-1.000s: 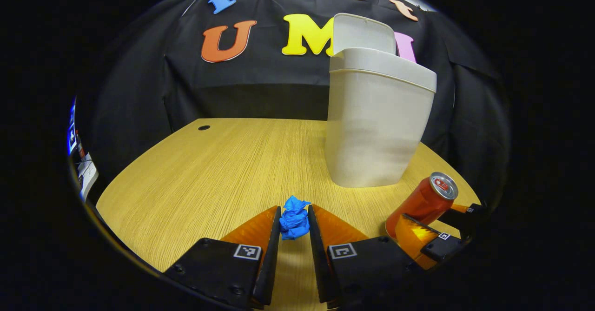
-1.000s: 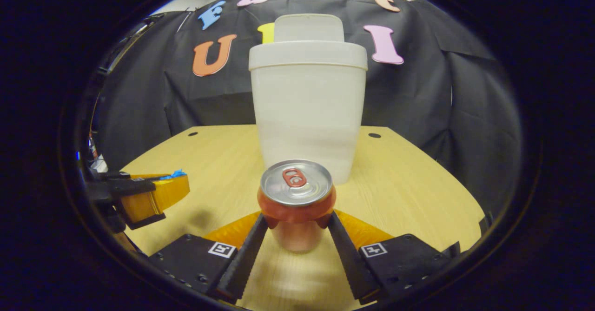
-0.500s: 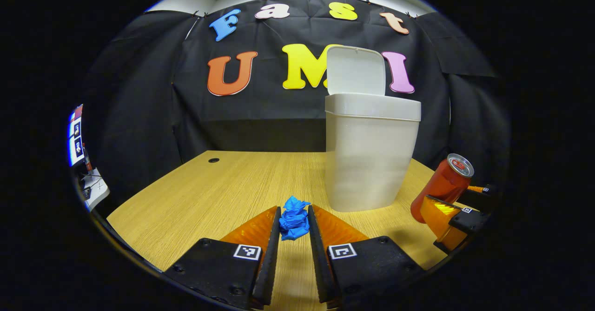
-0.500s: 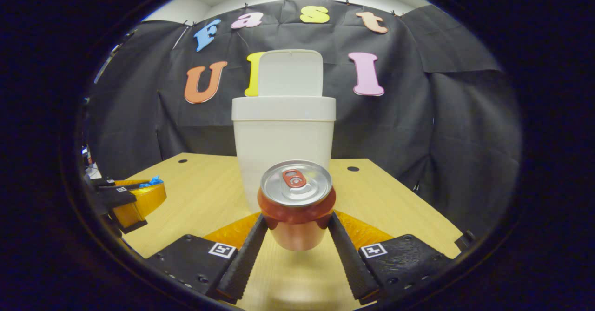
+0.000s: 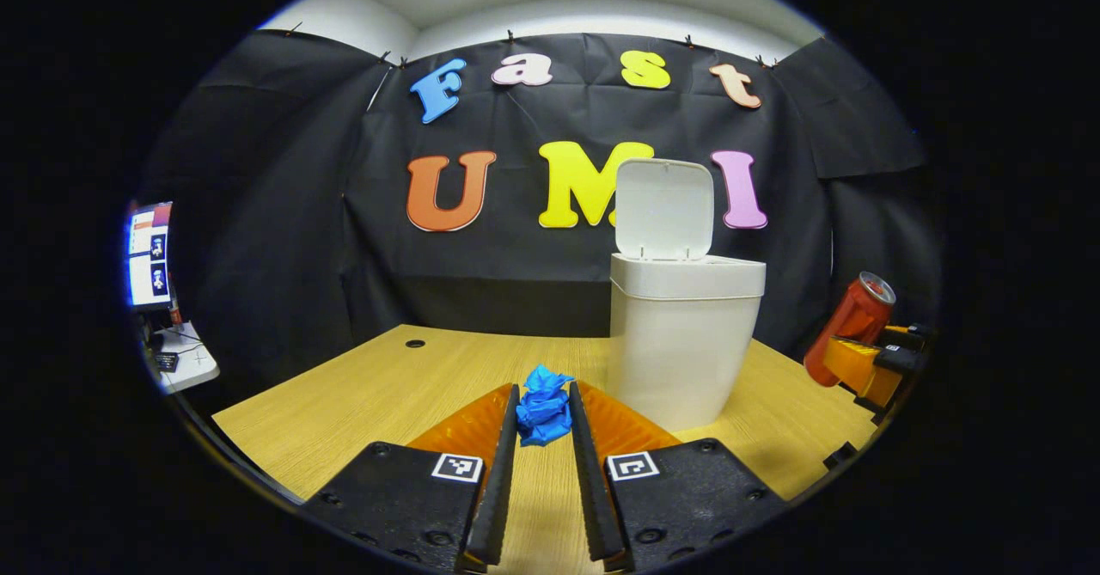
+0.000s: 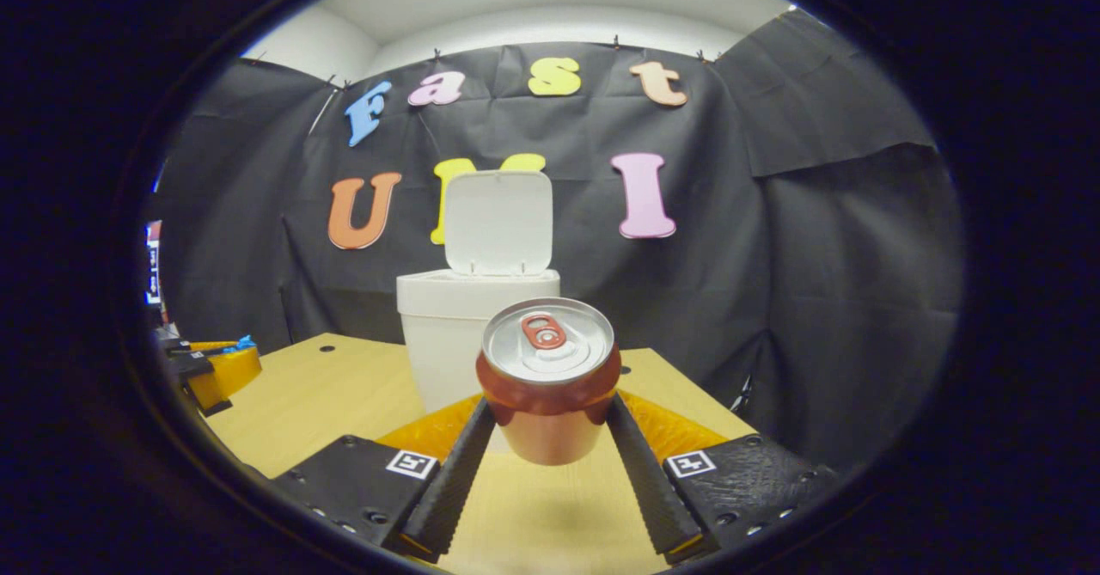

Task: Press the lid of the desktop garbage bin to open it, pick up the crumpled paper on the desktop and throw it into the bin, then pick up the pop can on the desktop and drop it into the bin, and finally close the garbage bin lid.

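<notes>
The left gripper [image 5: 543, 437] has its fingers clamped on the blue paper ball [image 5: 541, 405], held off the desk [image 5: 361, 403] ready for the bin [image 5: 683, 343] at two o'clock; the lid [image 5: 663, 210] stands open behind the mouth; the right gripper [image 6: 550, 446] squeezes the can [image 6: 550, 377] upright, lifted clear, with the bin at twelve o'clock beyond, probably waiting its turn.

i'm looking into a recording booth in a lab or office: black cloth wall [image 5: 284, 240], wooden desk [image 5: 361, 394] with cable holes, a lit monitor [image 5: 148, 253] at the side.
</notes>
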